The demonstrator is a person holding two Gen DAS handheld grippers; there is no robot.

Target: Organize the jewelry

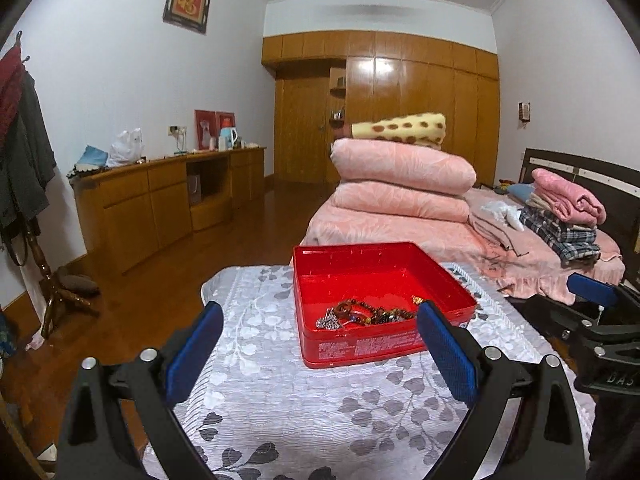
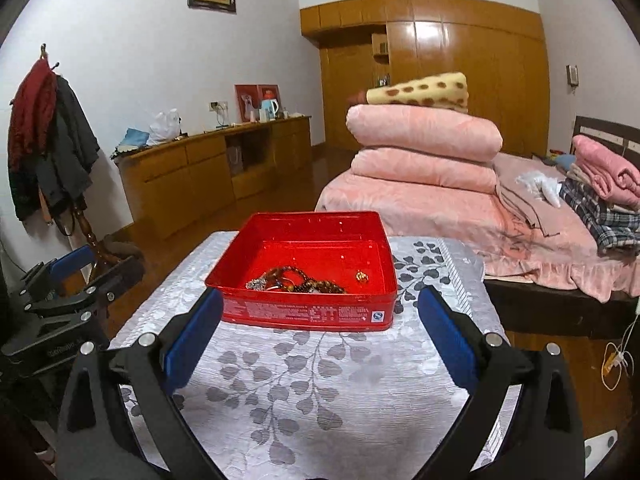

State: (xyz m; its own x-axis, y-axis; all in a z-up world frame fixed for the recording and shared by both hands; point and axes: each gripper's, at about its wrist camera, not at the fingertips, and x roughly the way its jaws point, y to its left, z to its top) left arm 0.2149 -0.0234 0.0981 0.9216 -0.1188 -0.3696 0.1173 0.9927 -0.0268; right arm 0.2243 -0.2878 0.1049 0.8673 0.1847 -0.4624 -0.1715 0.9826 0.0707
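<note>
Both left tongs [image 1: 320,344] and right tongs [image 2: 320,328] are held spread, empty, before the red tin [image 2: 304,312] of beaded jewelry [image 2: 296,282] on the worktop [image 2: 280,380]

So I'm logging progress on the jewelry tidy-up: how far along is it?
Looks nearly done: the beaded bracelets, a silvery chain and a small gold piece all lie in the red tin, none visible on the leaf-print cloth. Nothing is in hand: left gripper and right gripper are both open and empty. Possibly left: untangling the pile; no lid in view.
</note>
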